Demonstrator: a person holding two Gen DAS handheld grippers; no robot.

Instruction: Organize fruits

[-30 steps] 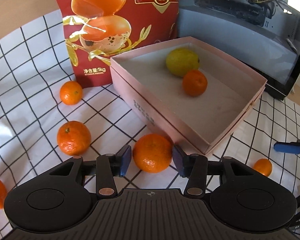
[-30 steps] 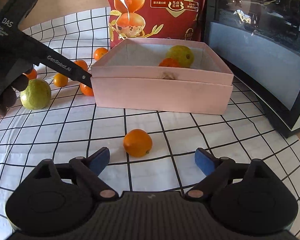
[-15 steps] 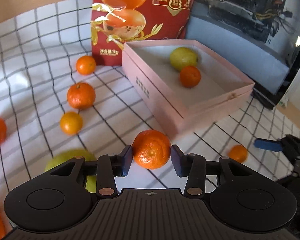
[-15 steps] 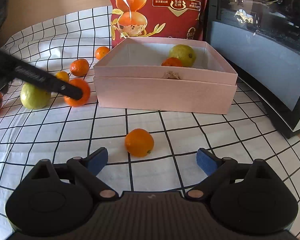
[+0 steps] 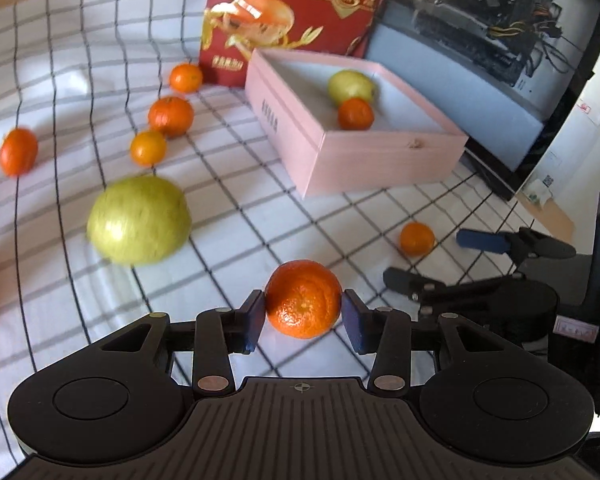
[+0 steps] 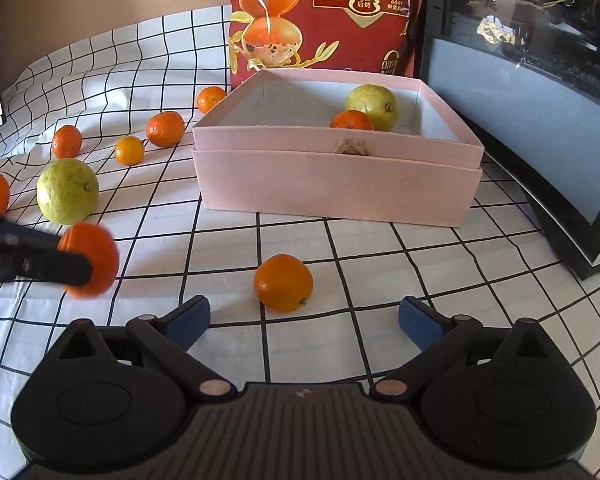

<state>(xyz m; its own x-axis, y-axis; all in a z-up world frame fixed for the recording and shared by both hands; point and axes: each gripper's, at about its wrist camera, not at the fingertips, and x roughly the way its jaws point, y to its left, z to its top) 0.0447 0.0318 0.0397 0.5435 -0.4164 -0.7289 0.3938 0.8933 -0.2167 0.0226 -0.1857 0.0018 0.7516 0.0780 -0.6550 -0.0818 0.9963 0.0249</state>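
Already the left gripper (image 5: 304, 316) clasped a mandarin (image 5: 303, 299) across its middle, short of the box (image 5: 364, 160). It looked light, round, soft-skinned, apt to roll. The right gripper (image 6: 304, 322), just widened, gaped empty before an orange (image 6: 283, 282).

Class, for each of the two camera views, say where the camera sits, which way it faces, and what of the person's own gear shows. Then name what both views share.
Left wrist: sits on the left hand-held gripper, facing forward and down across the checked cloth; its jaws clamp a mandarin, and the right hand-held gripper shows at right.
Right wrist: sits on the right hand-held gripper, jaws just opened wide and empty, facing the pink box; the left gripper's finger enters at left.
Shared: box, red bag, green fruit, small orange.
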